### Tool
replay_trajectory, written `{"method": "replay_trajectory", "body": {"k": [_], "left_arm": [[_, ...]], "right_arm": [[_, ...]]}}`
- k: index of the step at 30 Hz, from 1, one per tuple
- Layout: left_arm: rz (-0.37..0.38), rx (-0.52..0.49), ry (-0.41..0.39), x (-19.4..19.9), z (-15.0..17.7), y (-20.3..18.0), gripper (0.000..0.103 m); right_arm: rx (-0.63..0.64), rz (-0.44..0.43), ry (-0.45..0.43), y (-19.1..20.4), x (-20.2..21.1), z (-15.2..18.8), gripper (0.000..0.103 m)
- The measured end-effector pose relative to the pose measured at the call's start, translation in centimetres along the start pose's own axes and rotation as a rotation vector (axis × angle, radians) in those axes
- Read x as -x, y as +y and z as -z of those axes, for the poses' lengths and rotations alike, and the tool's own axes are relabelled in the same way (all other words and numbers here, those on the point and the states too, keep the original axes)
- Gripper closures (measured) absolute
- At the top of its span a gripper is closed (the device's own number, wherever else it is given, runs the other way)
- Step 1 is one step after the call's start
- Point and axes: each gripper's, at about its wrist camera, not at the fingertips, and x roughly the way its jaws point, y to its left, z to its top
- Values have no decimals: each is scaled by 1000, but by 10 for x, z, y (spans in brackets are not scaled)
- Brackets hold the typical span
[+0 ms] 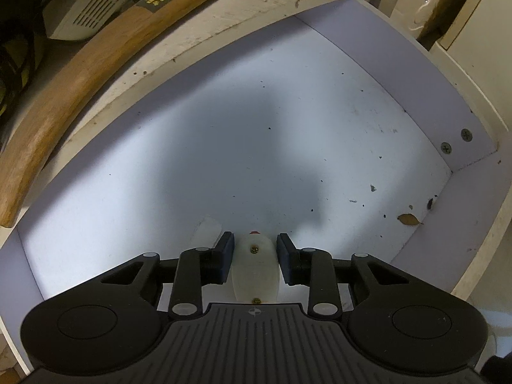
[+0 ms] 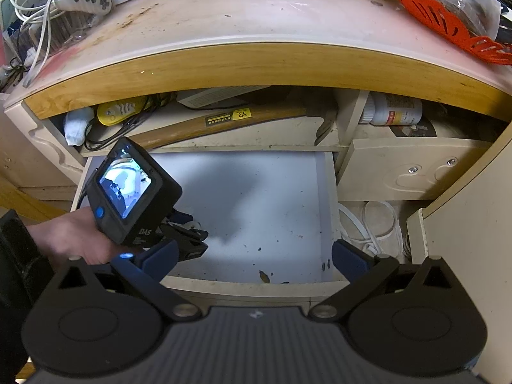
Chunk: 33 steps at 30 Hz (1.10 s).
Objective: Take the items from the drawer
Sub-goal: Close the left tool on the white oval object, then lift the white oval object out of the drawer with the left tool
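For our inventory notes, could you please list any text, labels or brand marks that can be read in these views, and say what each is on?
"DAS": on the black body of the left hand-held gripper, right wrist view.
Black-and-yellow label on the wooden hammer handle: characters too blurred to read.
Label on the white plastic bottle lying on the shelf: too small to read.

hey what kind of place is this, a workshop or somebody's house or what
Probably a lived-in home, at a cluttered wooden desk used for storage. A hammer lies on the shelf above the open drawer, and cables with a power strip pile on the desktop.
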Motion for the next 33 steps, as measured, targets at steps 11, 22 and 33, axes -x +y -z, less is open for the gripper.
{"method": "replay_trajectory", "body": {"k": [11,22,33], "left_arm": [[26,42,-8,5,-2,2,75],[31,129,-62,29,9,9,75],[-67,163,-160,77,29,0,75]], "right_arm": [[-2,-1,-1,0,0,0,0],[-8,8,-12,1,2,-2,0],[-18,22,-12,-3,3,3,0]]}}
